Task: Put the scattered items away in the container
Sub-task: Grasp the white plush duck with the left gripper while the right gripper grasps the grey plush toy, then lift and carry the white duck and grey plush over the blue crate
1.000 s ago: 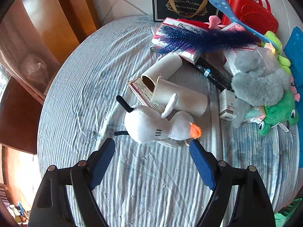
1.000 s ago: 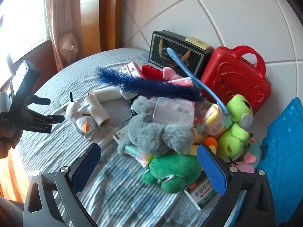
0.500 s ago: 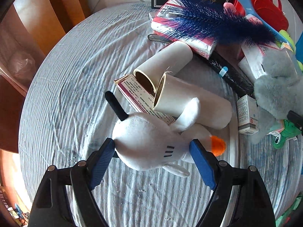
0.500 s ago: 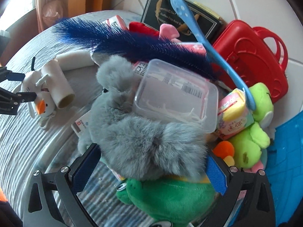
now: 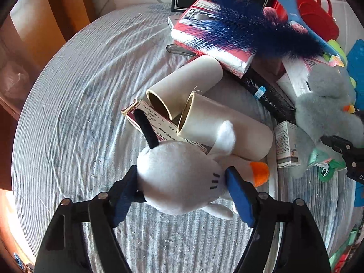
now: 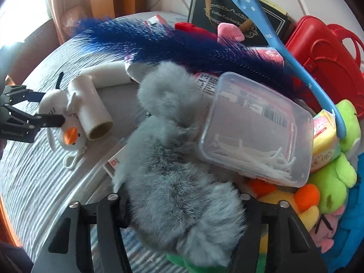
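A white plush bird (image 5: 179, 177) with an orange beak lies on the striped cloth against two cardboard tubes (image 5: 223, 125). My left gripper (image 5: 182, 193) is closing, and its blue pads (image 5: 236, 191) press the bird's body from both sides. The right wrist view shows the same bird (image 6: 54, 100) at the far left. A grey fluffy plush (image 6: 177, 182) tops the pile of items. My right gripper (image 6: 182, 204) is closing around its lower end, the pads buried in the fur. The grey plush (image 5: 323, 100) also shows at the left view's right edge.
The pile holds a blue feather duster (image 6: 182, 43), a clear box of floss picks (image 6: 257, 136), a blue spoon (image 6: 273, 43), green frog plushes (image 6: 336, 182) and small cartons. A red case (image 6: 323, 63) and a black gift box (image 6: 227, 16) stand against the tiled wall. A blue basket (image 6: 355, 238) sits far right.
Both grippers dropped onto their toys and narrowed. The left pads now pinch the white bird; the right jaws, wide apart before, have sunk into the grey plush's fur.
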